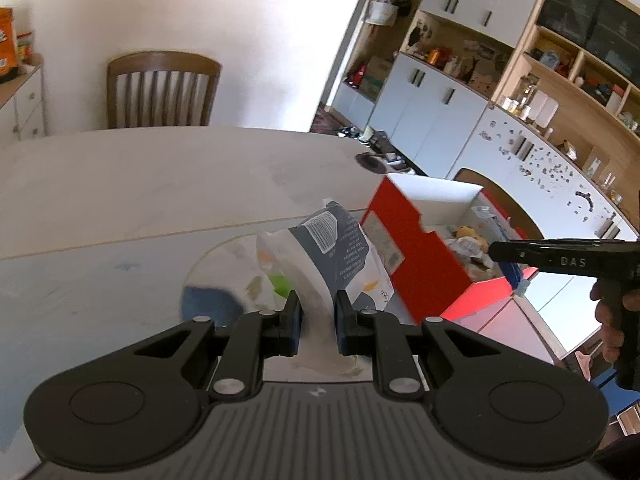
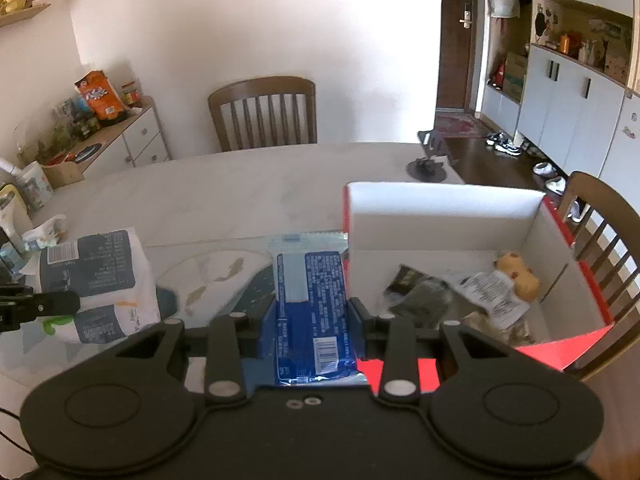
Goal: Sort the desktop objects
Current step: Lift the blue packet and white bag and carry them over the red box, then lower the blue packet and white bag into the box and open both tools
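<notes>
We see the left gripper [image 1: 318, 322] with its black jaws closed tight on the pinched white edge of a crinkled white-and-slate-blue plastic pouch with a barcode [image 1: 340, 256], which rises from between the fingers toward twelve o'clock in the left wrist view. In the right wrist view the same pouch [image 2: 96, 280] sits at nine o'clock, with the left gripper's dark fingertip [image 2: 52, 303] lying across it.

The right gripper [image 2: 312, 316] stands partly closed, its pads pressing on both long edges of a flat, shiny blue foil packet with white print and a barcode [image 2: 310, 304]; the packet runs straight out between the fingers toward twelve o'clock. In the left wrist view that gripper [image 1: 516, 276] comes in from three o'clock, a hand [image 1: 612, 320] on its black handle, and the blue packet [image 1: 510, 274] hangs at its tip over the near edge of the box.

An open cardboard box, red outside and white inside [image 2: 440, 208], stands on the pale marble-look table [image 2: 240, 184] at two o'clock from the right gripper, just beside the blue packet. Inside it lie a yellow-brown plush toy [image 2: 516, 272], a dark wrapper [image 2: 406, 280] and crumpled printed paper [image 2: 492, 292]. Beneath the pouch we see a placemat with fish and blue patches [image 2: 216, 276]. A brown wooden slat-backed chair [image 2: 264, 114] stands at the table's far side.
</notes>
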`<state>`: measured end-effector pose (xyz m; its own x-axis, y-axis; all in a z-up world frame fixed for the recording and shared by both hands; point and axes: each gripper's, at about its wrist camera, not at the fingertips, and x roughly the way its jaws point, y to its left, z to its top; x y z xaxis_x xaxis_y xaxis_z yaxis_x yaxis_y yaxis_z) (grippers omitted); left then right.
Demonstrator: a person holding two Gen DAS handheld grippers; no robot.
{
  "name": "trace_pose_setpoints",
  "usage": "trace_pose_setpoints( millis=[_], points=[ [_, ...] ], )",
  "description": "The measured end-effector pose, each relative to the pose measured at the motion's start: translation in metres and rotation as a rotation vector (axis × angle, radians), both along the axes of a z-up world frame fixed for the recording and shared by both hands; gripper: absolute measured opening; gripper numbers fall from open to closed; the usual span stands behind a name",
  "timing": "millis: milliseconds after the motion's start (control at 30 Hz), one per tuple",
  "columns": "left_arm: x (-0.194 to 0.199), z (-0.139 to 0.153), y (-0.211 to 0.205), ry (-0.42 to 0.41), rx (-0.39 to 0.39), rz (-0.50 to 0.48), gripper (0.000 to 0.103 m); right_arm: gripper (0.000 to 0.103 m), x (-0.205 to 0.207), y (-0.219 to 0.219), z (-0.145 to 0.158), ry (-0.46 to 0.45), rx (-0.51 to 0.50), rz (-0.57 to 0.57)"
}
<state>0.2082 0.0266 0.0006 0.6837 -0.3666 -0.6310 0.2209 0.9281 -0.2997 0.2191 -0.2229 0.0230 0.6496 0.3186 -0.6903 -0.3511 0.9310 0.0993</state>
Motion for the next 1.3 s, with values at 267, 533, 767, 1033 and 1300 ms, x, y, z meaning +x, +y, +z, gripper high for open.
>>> trace_pose_setpoints(
  millis=[267,533,767,1033,1300],
  points=[
    [0.02,0.008,-0.045,-0.024,0.008,-0.04,0.015,0.036,0.015,-0.033,0.001,-0.008,0.004,-0.017],
    [0.04,0.013,-0.098,-0.042,0.011,-0.089,0.016,0.036,0.032,-0.07,0.0,-0.008,-0.009,-0.036],
    [0.056,0.015,-0.14,-0.044,0.027,-0.124,0.016,0.036,0.046,-0.102,-0.002,-0.008,-0.025,-0.045],
    [0.078,0.013,-0.183,-0.044,0.066,-0.156,0.016,0.036,0.063,-0.133,-0.006,-0.005,-0.032,-0.041],
    [0.109,0.003,-0.21,-0.003,0.089,-0.163,0.016,0.036,0.085,-0.144,-0.017,0.042,-0.061,-0.007]
  ],
)
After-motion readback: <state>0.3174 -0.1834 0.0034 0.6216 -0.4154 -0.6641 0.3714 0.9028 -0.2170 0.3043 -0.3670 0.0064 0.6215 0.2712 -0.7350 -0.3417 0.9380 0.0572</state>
